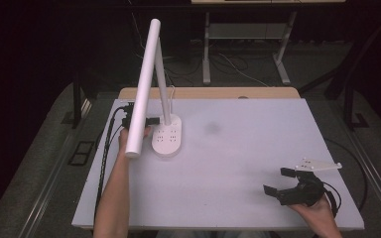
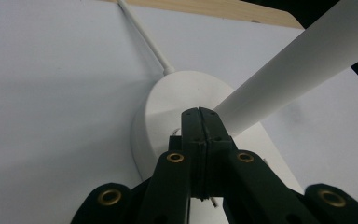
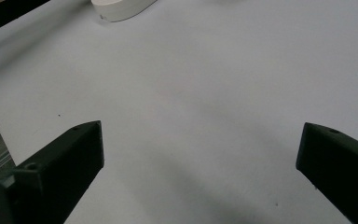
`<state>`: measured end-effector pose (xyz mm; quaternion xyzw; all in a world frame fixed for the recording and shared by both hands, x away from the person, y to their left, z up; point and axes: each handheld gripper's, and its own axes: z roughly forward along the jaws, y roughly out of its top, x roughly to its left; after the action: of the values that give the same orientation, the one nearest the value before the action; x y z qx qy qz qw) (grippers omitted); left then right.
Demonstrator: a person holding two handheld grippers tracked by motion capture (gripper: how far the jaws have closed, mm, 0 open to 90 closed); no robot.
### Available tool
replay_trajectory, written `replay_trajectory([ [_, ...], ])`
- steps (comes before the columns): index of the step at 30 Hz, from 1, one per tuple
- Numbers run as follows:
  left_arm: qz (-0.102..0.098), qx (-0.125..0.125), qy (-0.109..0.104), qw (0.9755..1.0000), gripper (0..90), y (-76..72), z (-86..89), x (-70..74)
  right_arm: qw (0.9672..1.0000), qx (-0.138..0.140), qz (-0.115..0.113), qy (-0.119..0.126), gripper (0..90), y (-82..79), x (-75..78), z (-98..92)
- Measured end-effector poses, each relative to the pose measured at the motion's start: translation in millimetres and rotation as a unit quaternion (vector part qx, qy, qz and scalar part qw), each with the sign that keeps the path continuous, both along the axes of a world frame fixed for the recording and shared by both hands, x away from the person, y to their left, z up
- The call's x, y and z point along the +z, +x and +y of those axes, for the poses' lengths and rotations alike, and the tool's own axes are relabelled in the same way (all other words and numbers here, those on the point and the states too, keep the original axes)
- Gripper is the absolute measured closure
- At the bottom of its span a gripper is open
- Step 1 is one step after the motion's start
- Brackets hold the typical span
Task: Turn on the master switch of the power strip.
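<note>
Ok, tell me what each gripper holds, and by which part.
Nothing: the left gripper is shut empty at the lamp base; the right gripper is open.

Your white surface (image 1: 258, 148) with a wooden strip (image 1: 208, 92) along its far edge, grey carpet floor (image 1: 44, 148) around you, a second desk's metal legs (image 1: 283, 59) beyond, loose cables (image 1: 238, 67) on the floor there, the room behind dark.

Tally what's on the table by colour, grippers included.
White: 1, the desk lamp
Black: 2, the left gripper with jaws shut at the lamp's base, and the right gripper with jaws open
Total: 3
</note>
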<state>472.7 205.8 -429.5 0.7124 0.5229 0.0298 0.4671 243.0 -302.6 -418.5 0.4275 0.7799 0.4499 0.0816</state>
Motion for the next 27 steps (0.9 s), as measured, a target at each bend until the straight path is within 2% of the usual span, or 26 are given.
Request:
replay_trajectory([
  [10, -0.009, -0.012, 0.013, 0.9998, 90.0, 1.0, -7.1, -5.1, 1.0, 0.0, 0.0, -0.001, 0.2, 0.2, -0.1, -0.4],
  [20, -0.015, -0.007, 0.026, 0.9995, 90.0, 1.8, -7.7, -4.1, 1.0, 0.003, 0.001, -0.002, 0.2, -0.1, 0.0, 0.2],
  [25, -0.011, -0.01, 0.03, 0.9994, 90.0, 3.2, -8.1, -3.8, 1.0, 0.006, 0.0, -0.004, 0.1, 0.2, -0.3, 0.9],
  [27, -0.001, -0.011, 0.031, 0.9995, 90.0, 4.6, -8.0, -2.6, 1.0, 0.006, 0.001, -0.004, 0.2, 0.1, -0.4, 1.3],
])
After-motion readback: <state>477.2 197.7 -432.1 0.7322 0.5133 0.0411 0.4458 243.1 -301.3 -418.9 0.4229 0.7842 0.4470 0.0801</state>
